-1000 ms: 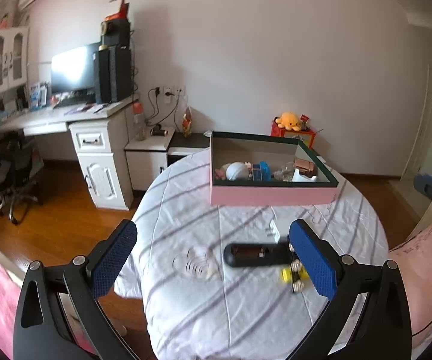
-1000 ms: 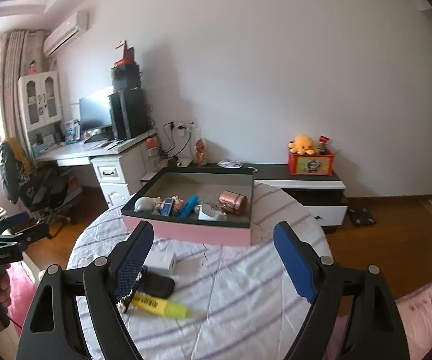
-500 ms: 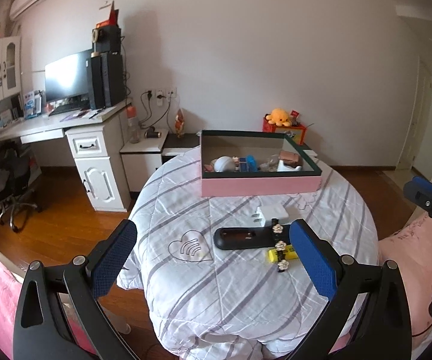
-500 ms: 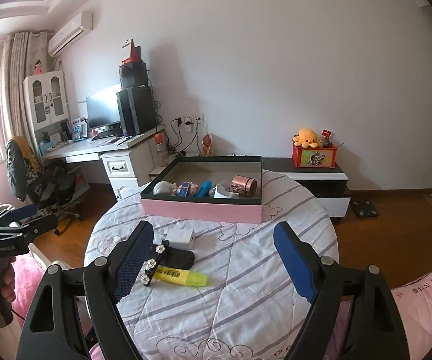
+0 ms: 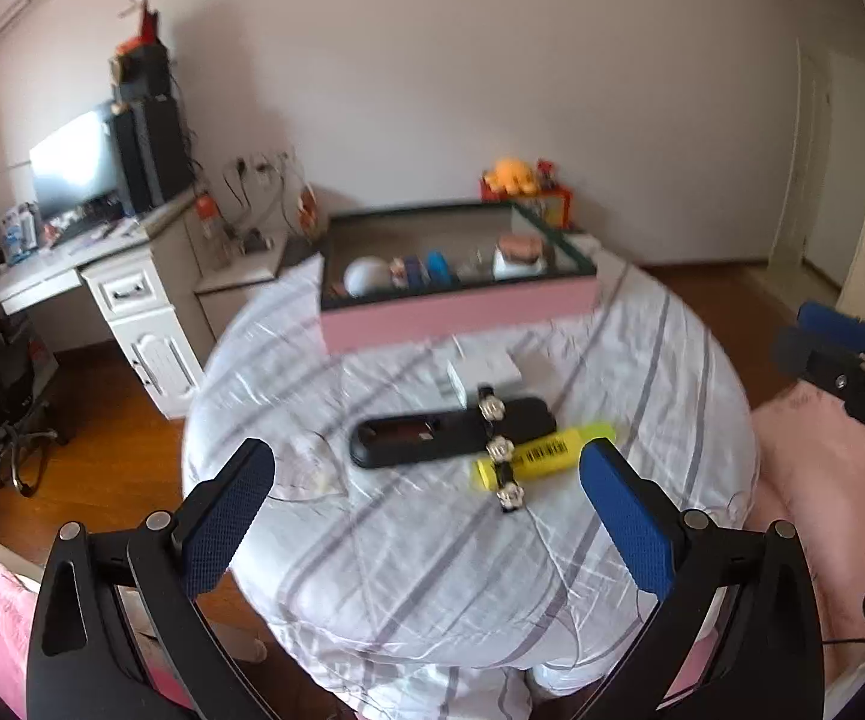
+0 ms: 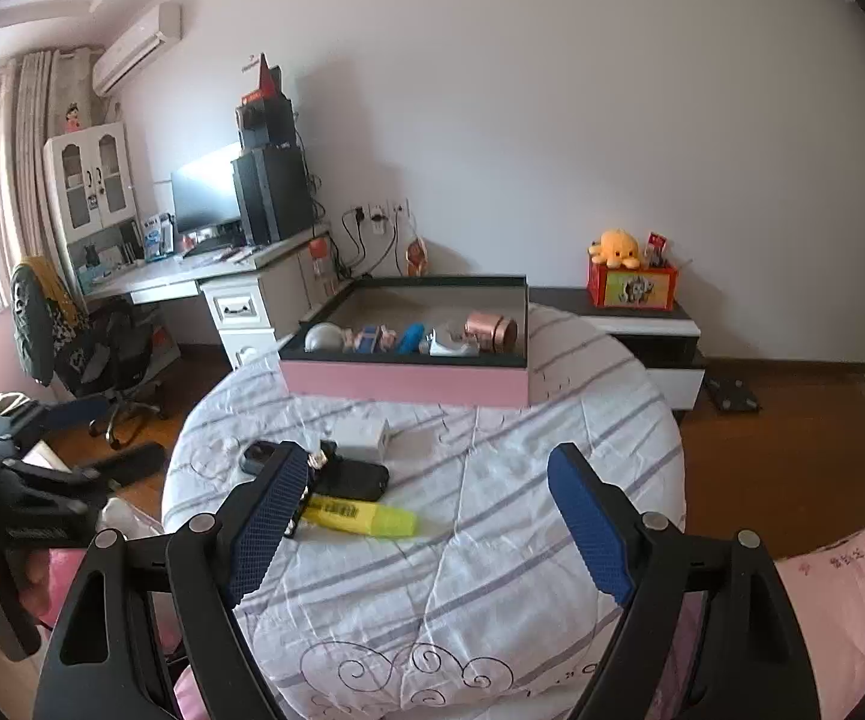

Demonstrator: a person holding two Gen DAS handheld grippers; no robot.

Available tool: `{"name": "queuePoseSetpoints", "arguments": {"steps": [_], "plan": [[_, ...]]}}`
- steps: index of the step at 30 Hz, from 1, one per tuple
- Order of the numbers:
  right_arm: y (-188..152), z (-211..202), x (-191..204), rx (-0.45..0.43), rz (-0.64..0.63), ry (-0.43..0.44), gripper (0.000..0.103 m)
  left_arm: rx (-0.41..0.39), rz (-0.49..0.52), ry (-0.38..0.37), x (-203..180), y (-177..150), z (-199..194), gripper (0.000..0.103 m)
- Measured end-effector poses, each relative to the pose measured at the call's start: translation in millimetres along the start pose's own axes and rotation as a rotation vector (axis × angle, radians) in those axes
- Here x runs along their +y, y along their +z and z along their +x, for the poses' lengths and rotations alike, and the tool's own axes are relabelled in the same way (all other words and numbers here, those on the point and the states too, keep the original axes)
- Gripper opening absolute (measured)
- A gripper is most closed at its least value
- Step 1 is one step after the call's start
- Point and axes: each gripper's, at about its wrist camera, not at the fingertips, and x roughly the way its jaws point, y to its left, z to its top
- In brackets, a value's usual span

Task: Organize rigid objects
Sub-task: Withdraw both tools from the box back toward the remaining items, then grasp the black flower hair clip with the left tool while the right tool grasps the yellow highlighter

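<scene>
Box (image 6: 408,381) already holds several items, while I hover wide, empty jaws over remote (image 5: 450,433), highlighter (image 6: 363,515) and charger (image 6: 363,437).

This is a room in a home, a bedroom doubling as a study. At far left stands a white desk (image 6: 192,276) with a monitor (image 6: 204,195), a dark computer tower (image 6: 270,192) and a swivel chair (image 6: 102,354). An air conditioner (image 6: 138,48) hangs above curtains (image 6: 30,138) by the window. A plush toy (image 6: 615,247) sits on a low cabinet (image 6: 642,330) at far right. Near, a round table (image 6: 492,480) wears a striped quilted cloth, with pink bedding (image 6: 840,600) at right and a wood floor (image 6: 792,438).
</scene>
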Motion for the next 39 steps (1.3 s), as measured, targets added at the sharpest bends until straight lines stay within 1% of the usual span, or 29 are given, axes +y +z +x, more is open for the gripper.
{"name": "queuePoseSetpoints", "arguments": {"steps": [3, 11, 14, 17, 18, 19, 21, 22, 24, 25, 26, 27, 32, 35, 39], "plan": [[-6.7, 12.2, -4.4, 0.031, 0.008, -0.008, 0.084, 0.06, -0.004, -0.029, -7.5, -3.7, 25.9, 0.103], [-31.5, 63.3, -21.6, 0.155, 0.043, 0.006, 0.084, 0.174, 0.01, -0.031, -20.7, -11.1, 84.6, 0.103], [-40.6, 79.0, -29.2, 0.197, 0.059, 0.016, 0.084, 0.195, 0.011, -0.03, -23.0, -12.3, 101.6, 0.103], [-47.8, 89.3, -34.9, 0.224, 0.067, 0.025, 0.084, 0.208, 0.009, -0.037, -23.6, -12.3, 111.9, 0.1], [-49.4, 91.2, -36.2, 0.227, 0.07, 0.028, 0.084, 0.211, 0.006, -0.044, -23.3, -12.0, 114.0, 0.093], [-50.7, 92.6, -37.5, 0.23, 0.073, 0.035, 0.084, 0.212, 0.001, -0.053, -22.6, -11.6, 115.4, 0.089], [-51.5, 96.1, -38.6, 0.236, 0.073, 0.046, 0.084, 0.22, -0.001, -0.07, -20.8, -11.2, 118.9, 0.076], [-52.3, 97.4, -38.6, 0.239, 0.072, 0.048, 0.084, 0.212, -0.002, -0.068, -19.8, -10.9, 118.4, 0.074], [-52.9, 99.1, -38.2, 0.242, 0.072, 0.058, 0.084, 0.188, -0.003, -0.054, -17.1, -10.0, 115.7, 0.048], [-52.6, 100.3, -38.0, 0.244, 0.072, 0.063, 0.084, 0.187, -0.005, -0.058, -15.3, -9.8, 115.0, 0.041], [-52.7, 101.4, -37.5, 0.245, 0.071, 0.065, 0.084, 0.191, -0.007, -0.07, -13.1, -10.5, 114.7, 0.026], [-53.0, 101.9, -35.8, 0.247, 0.066, 0.067, 0.084, 0.201, -0.006, -0.078, -10.8, -11.6, 115.1, 0.018], [-48.7, 107.3, -21.9, 0.246, 0.012, 0.101, 0.084, 0.207, 0.001, -0.062, -1.1, -22.7, 106.2, 0.017], [-44.7, 114.2, -8.6, 0.25, -0.058, 0.131, 0.084, 0.209, 0.003, -0.053, 6.3, -29.0, 98.9, 0.017], [-43.0, 133.5, 9.4, 0.29, -0.178, 0.177, 0.084, 0.215, 0.0, -0.044, 16.5, -38.0, 89.2, 0.017]]}}
